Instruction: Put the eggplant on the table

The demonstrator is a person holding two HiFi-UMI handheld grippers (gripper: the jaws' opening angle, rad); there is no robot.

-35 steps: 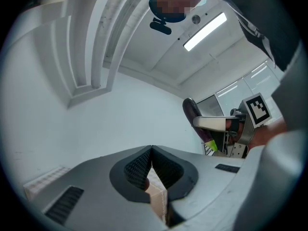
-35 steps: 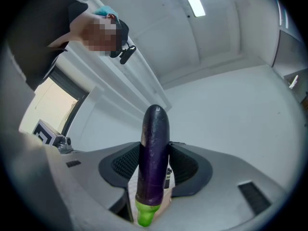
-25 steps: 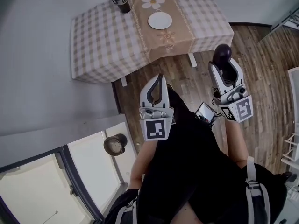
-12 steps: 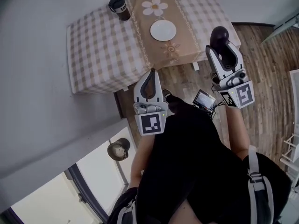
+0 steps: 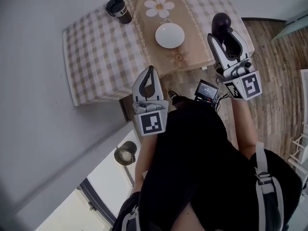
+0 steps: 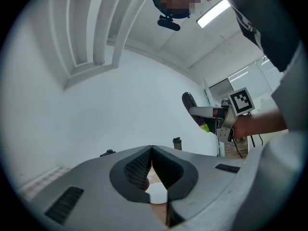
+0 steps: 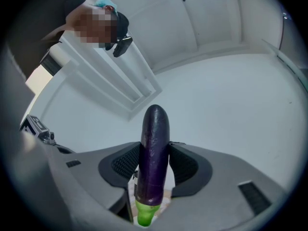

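My right gripper (image 5: 220,27) is shut on a dark purple eggplant (image 5: 222,23), whose tip sticks out past the jaws over the table's right edge. Along the right gripper view the eggplant (image 7: 153,158) stands upright between the pads, green stem end down. The table (image 5: 96,47) wears a checked cloth with a tan runner. My left gripper (image 5: 149,72) hangs just short of the table's near edge with its jaws shut and nothing in them. In the left gripper view the fingertips (image 6: 151,150) meet, and the right gripper with the eggplant (image 6: 190,105) shows to the right.
A white plate (image 5: 169,35) lies on the runner and a dark lidded cup (image 5: 118,8) stands at the table's far left. A small screen device (image 5: 206,90) hangs at the person's waist. A round dark object (image 5: 126,153) sits on a ledge at the lower left. Wood floor runs on the right.
Both grippers have moved towards the table. The eggplant's tip now reaches over the table's right edge, and the left gripper has come up to the near edge.
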